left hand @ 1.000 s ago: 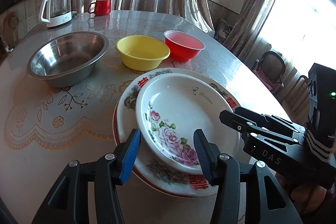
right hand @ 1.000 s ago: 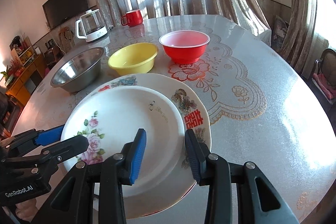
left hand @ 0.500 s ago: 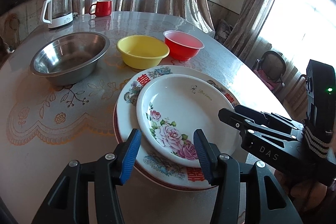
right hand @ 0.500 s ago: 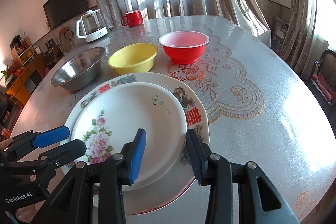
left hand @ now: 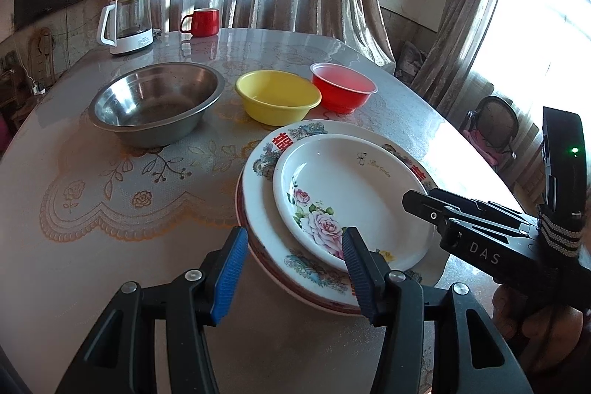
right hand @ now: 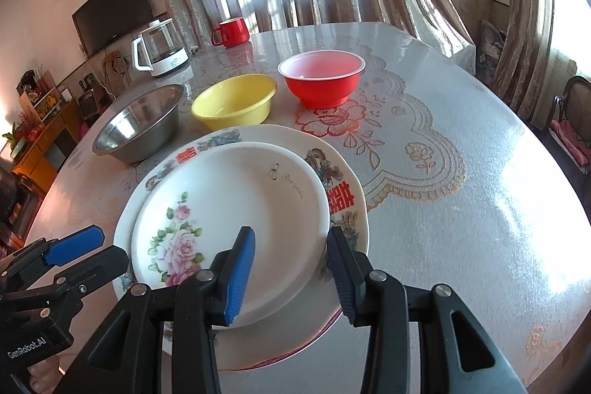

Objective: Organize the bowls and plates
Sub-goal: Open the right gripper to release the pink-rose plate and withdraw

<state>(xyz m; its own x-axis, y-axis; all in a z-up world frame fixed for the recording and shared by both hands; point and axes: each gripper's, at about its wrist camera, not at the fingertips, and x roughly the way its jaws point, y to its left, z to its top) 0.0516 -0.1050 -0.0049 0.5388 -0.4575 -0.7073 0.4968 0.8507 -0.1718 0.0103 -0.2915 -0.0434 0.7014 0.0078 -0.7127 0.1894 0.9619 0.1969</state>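
A small white plate with pink roses (left hand: pixel 351 187) (right hand: pixel 240 209) lies flat on a larger decorated plate with red characters (left hand: pixel 258 191) (right hand: pixel 345 198). A red-rimmed edge shows under that stack. Behind them stand a steel bowl (left hand: pixel 155 102) (right hand: pixel 140 124), a yellow bowl (left hand: pixel 277 98) (right hand: pixel 232 102) and a red bowl (left hand: pixel 343 91) (right hand: pixel 321 80). My left gripper (left hand: pixel 291 261) (right hand: pixel 74 246) is open at the stack's near left edge. My right gripper (right hand: pixel 291 257) (left hand: pixel 424 209) is open, with the rose plate's near right rim between its fingers, pads not pressing.
A white-based glass kettle (left hand: pixel 129 24) and a red mug (left hand: pixel 203 22) stand at the far side of the round table (left hand: pixel 110 264), which has a lace-patterned cover. Curtains hang behind. A chair (left hand: pixel 495 124) stands off the table's right side.
The rose plate has sunk away from both cameras and now lies level on the large plate. My left gripper has drawn back slightly from the stack; the right one stays put.
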